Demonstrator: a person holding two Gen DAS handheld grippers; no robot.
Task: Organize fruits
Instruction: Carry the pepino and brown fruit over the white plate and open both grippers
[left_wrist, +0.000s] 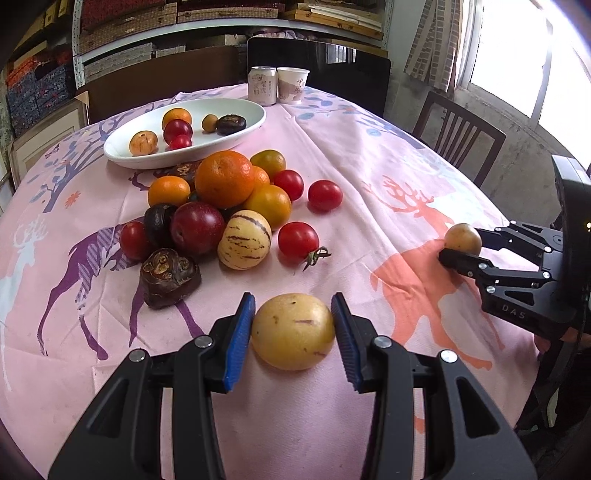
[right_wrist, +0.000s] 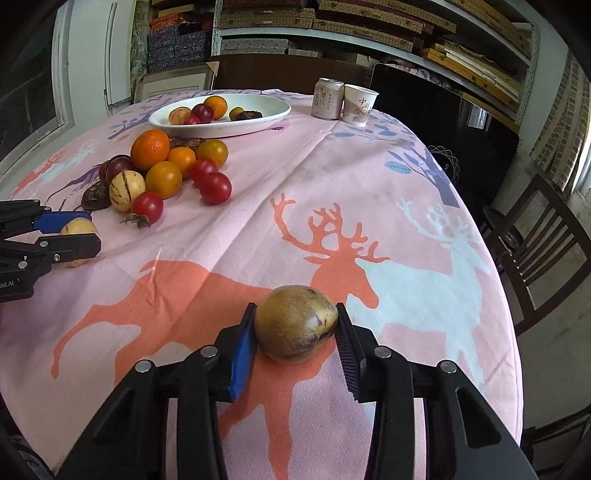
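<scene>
- The left gripper (left_wrist: 293, 334) is clamped on a pale yellow fruit (left_wrist: 293, 331), both blue pads against its sides, near the table edge closest to the person, on the near side of the fruit pile (left_wrist: 221, 210).
- The right gripper (right_wrist: 295, 326) is clenched on a brownish-yellow fruit (right_wrist: 295, 323) over the orange deer printed on the pink tablecloth (right_wrist: 369, 177), well to the right of the pile; its black and blue pads touch the fruit on both sides.
- The fruit pile sits left of the cloth's middle: a big orange (left_wrist: 224, 178) on top, smaller oranges, red tomatoes, a dark red plum (left_wrist: 197, 228), a striped cream melon-like fruit (left_wrist: 244, 239) and dark brown lumpy fruits around it.
- A tomato with a green stem (left_wrist: 298, 240) lies just right of the pile, and another tomato (left_wrist: 325, 195) rests a little apart beyond it.
- Beyond the pile stands a white oval dish (left_wrist: 236, 138) holding a few fruits: an orange, two red ones, two tan ones and a dark one.
- Farther back from the pile, by the far table edge, a drink can (left_wrist: 262, 85) and a paper cup (left_wrist: 292, 85) stand side by side.
</scene>
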